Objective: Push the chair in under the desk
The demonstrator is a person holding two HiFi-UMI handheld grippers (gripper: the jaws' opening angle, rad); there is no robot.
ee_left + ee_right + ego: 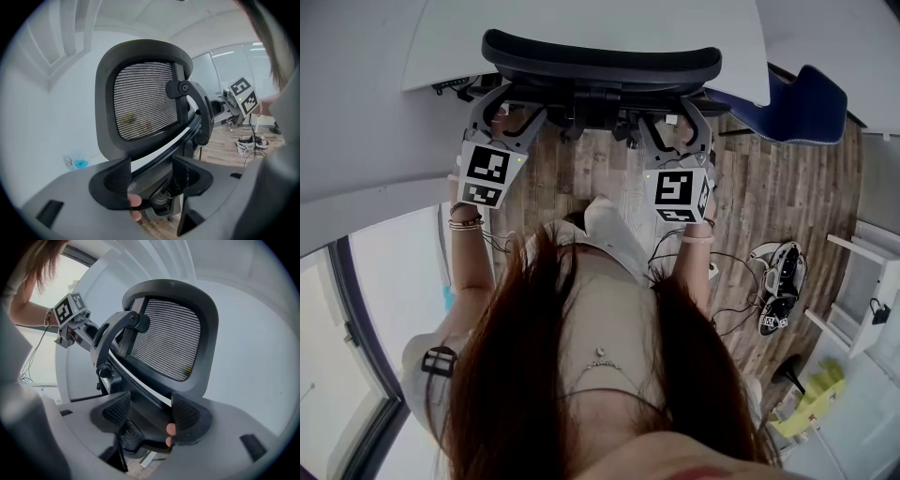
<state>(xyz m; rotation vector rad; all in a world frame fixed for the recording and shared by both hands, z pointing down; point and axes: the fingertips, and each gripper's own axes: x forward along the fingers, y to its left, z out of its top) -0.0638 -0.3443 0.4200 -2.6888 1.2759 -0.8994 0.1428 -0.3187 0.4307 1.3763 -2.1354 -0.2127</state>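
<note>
A black office chair (600, 64) with a mesh headrest (145, 101) stands in front of me, its back at the edge of the white desk (581, 23). My left gripper (502, 114) is at the left side of the chair's back and my right gripper (677, 127) at the right side. In the left gripper view the left gripper (157, 180) has its jaws apart, with the chair's curved back frame running between them. The right gripper (150, 416) also stands open astride that frame below the headrest (171, 338). Whether the pads touch the frame is not clear.
A blue chair (806, 103) stands at the desk's right end. Shoes (778, 281) and loose cables lie on the wooden floor (769, 197) to my right. A white shelf unit (872, 291) is at the far right, and a glass wall runs along the left.
</note>
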